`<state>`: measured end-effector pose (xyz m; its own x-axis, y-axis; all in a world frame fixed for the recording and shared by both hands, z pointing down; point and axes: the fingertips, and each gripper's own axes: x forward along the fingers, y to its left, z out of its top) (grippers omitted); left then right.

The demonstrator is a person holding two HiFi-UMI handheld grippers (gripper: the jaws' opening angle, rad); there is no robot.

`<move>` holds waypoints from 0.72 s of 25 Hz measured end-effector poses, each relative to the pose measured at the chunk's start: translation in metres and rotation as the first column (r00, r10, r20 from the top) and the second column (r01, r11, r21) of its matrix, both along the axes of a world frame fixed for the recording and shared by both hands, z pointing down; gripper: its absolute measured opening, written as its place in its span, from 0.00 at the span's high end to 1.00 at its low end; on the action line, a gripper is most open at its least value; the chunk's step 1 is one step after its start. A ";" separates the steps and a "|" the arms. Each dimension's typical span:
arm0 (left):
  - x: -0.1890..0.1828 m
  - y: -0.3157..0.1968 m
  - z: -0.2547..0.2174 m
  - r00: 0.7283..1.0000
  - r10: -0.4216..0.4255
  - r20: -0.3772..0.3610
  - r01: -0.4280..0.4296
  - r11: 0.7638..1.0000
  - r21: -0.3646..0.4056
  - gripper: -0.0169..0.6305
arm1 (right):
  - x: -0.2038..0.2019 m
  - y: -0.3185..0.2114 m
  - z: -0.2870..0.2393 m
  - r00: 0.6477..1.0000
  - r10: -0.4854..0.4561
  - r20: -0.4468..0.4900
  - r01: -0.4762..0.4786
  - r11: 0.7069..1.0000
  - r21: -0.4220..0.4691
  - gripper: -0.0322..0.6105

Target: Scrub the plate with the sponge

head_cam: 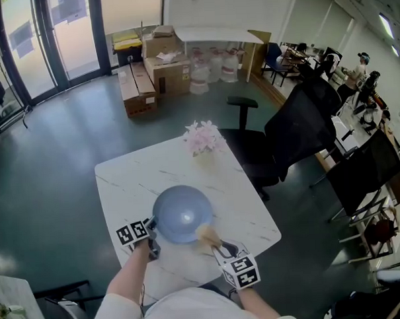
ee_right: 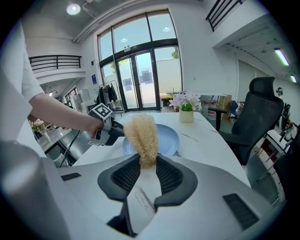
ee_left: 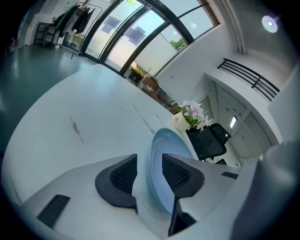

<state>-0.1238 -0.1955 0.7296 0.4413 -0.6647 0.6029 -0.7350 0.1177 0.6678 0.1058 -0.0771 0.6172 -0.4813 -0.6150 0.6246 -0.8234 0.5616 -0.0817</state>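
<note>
Nearest the person, the right gripper (ee_right: 148, 165) has its jaws pinched on the lower end of a tan, fibrous sponge (ee_right: 140, 133), which stands up from the pads at the near right edge of the blue plate (head_cam: 182, 214). At the plate's near left edge, the left gripper (ee_left: 149, 163) has its jaws parted, with the plate's rim running between the two pads and neither pad pressing on it. The plate itself lies flat on the white marble-patterned table (head_cam: 131, 181), towards its near side. Beyond the plate, at the table's far edge, stands a small pot of pink flowers (head_cam: 202, 138). Farther still, past the plate and to its right, is a black office chair (head_cam: 288, 135), and well behind it cardboard boxes (head_cam: 164, 70) sit on the floor.
</note>
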 end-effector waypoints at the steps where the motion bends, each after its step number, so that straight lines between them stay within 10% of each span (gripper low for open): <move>1: -0.002 0.000 -0.005 1.000 0.006 0.017 -0.007 1.000 0.018 0.72 | 0.000 0.000 -0.001 1.000 -0.001 0.000 0.001 1.000 0.002 0.77; 9: 0.001 0.003 -0.052 0.997 0.059 0.044 -0.066 0.981 0.181 0.77 | -0.006 -0.004 -0.010 1.000 -0.014 0.002 0.014 0.999 0.029 0.77; 18: 0.018 0.022 -0.122 0.977 0.158 0.141 -0.203 0.883 0.423 0.89 | -0.007 -0.008 -0.019 1.000 -0.001 0.018 0.000 0.998 0.057 0.77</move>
<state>-0.1061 -0.1731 0.6074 0.5316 -0.7839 0.3206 -0.7809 -0.3071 0.5439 0.0987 -0.0852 0.5983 -0.4920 -0.6491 0.5802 -0.8220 0.5658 -0.0641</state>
